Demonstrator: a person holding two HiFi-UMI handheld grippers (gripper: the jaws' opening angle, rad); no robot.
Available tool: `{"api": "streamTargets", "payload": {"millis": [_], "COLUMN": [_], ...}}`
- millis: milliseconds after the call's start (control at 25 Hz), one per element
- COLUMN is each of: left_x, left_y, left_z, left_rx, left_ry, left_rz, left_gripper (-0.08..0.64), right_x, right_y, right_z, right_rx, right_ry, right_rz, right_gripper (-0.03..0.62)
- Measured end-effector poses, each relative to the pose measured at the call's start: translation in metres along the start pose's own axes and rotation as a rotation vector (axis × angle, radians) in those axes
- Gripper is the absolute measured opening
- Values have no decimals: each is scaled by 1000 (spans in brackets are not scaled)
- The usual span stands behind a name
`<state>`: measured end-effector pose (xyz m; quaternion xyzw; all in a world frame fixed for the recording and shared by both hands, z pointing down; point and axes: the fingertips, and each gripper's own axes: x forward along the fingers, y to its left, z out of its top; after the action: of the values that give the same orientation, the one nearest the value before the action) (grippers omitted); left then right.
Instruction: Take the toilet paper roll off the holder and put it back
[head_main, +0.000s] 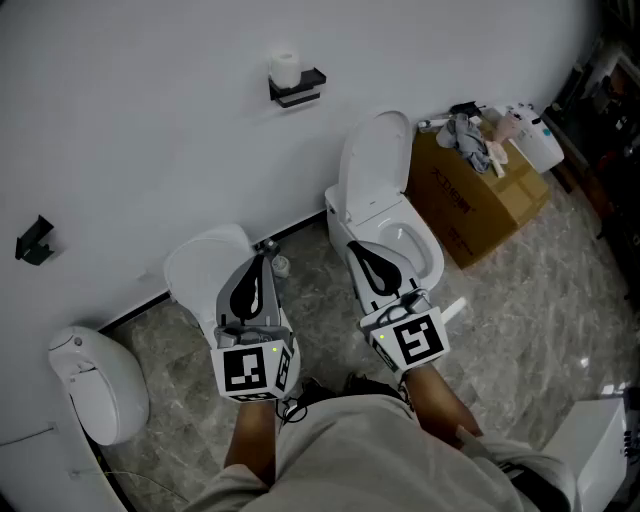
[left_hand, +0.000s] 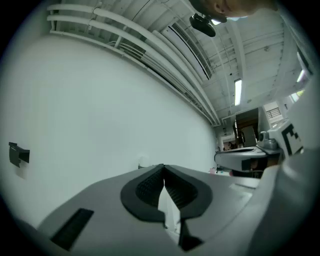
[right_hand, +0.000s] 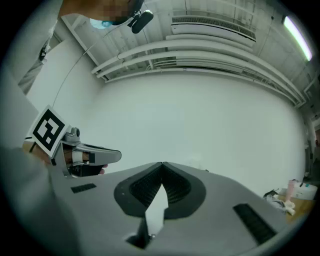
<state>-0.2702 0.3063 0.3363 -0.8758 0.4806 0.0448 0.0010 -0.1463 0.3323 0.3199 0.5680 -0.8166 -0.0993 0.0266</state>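
My left claw and right claw are both pressed together with nothing between them, held level. The toilet paper roll sits on its holder on the wall, well ahead of both claws.

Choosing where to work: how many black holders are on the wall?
2: one holder with the toilet paper roll above the open toilet; an empty holder far left.
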Motion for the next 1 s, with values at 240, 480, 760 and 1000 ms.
{"api": "streamTargets", "payload": {"millis": [240,480,760,1000], "left_x": [14,45,121,209], "left_y": [35,46,55,43], "left_z": [-24,-43,-60,-61], "left_rx": [-8,-22,2,-11], "left_ry": [22,55,86,84], "left_rz": [-8,-12,7,-43], "left_gripper": [11,11,11,11], "right_x": [27,53,107,160], "right_y": [12,-9,-75,-147], "right_z": [-14,-35,-66,-85], "right_rx": [4,22,63,116], "right_ry": [-20,12,5,7], "right_rz": [-4,-3,-4,34], "right_gripper": [5,5,5,5]}}
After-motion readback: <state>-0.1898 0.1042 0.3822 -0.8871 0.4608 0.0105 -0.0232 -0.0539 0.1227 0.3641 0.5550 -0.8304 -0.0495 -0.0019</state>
